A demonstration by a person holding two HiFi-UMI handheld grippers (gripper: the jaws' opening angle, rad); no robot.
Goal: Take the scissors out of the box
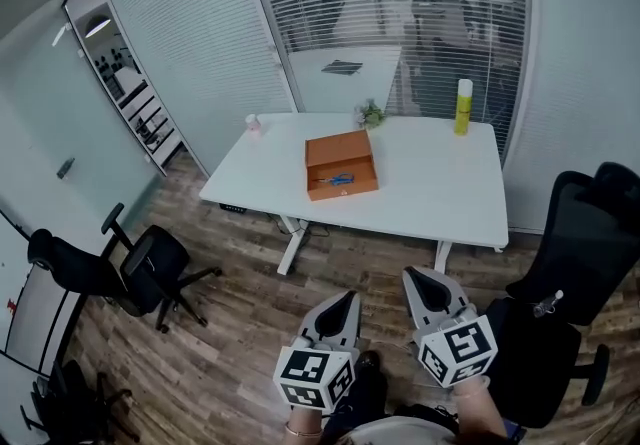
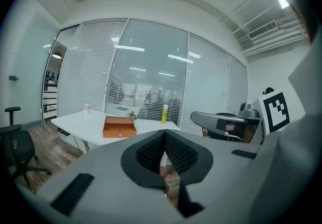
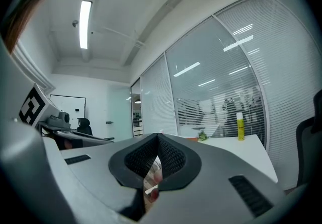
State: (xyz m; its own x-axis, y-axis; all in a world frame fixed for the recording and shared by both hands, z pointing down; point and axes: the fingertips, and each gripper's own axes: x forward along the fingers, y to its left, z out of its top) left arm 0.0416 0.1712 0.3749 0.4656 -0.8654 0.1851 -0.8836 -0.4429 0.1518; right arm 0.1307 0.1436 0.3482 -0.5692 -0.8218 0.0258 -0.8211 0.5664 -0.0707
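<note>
An open orange box sits in the middle of the white table, with blue-handled scissors lying inside it. The box also shows far off in the left gripper view. Both grippers are held low in the head view, well short of the table over the wooden floor. My left gripper is shut with nothing in it, its tips meeting. My right gripper is shut and empty too, jaws closed together.
A yellow bottle stands at the table's far right corner, a small plant and a little pink-capped bottle along its far edge. Black office chairs stand at the left and right. Glass walls with blinds enclose the room.
</note>
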